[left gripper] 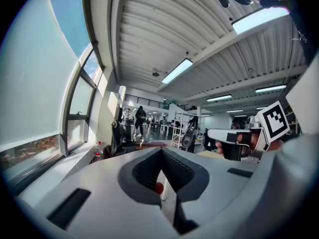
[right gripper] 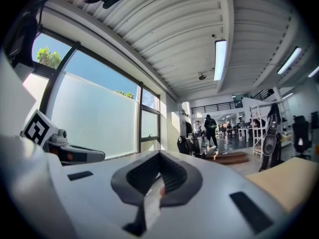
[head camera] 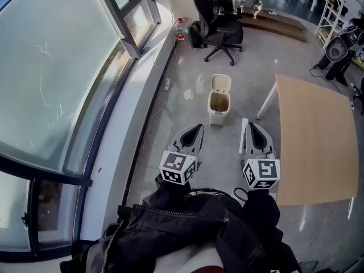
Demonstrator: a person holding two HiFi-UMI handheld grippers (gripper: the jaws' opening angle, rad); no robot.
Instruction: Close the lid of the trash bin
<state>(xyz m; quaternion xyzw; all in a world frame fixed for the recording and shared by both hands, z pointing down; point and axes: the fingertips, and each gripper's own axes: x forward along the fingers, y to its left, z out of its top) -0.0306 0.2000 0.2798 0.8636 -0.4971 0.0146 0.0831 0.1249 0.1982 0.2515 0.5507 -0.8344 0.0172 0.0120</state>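
A small cream trash bin (head camera: 219, 108) stands on the grey floor ahead of me, its lid (head camera: 221, 83) tipped up and back, the inside showing. Both grippers hover level, well short of it. My left gripper (head camera: 198, 128) is to the bin's lower left, my right gripper (head camera: 249, 124) to its lower right. Each has its jaws together with nothing between them. In the left gripper view the jaws (left gripper: 160, 150) meet at the tip, and likewise in the right gripper view (right gripper: 160, 153). The bin is hidden below the jaws in both gripper views.
A light wooden table (head camera: 318, 147) with a white leg stands close on the right. A black office chair (head camera: 220, 30) and a bottle (head camera: 181, 28) sit beyond the bin. Tall windows with a low sill (head camera: 131, 112) run along the left. People stand far off in the hall (left gripper: 140, 118).
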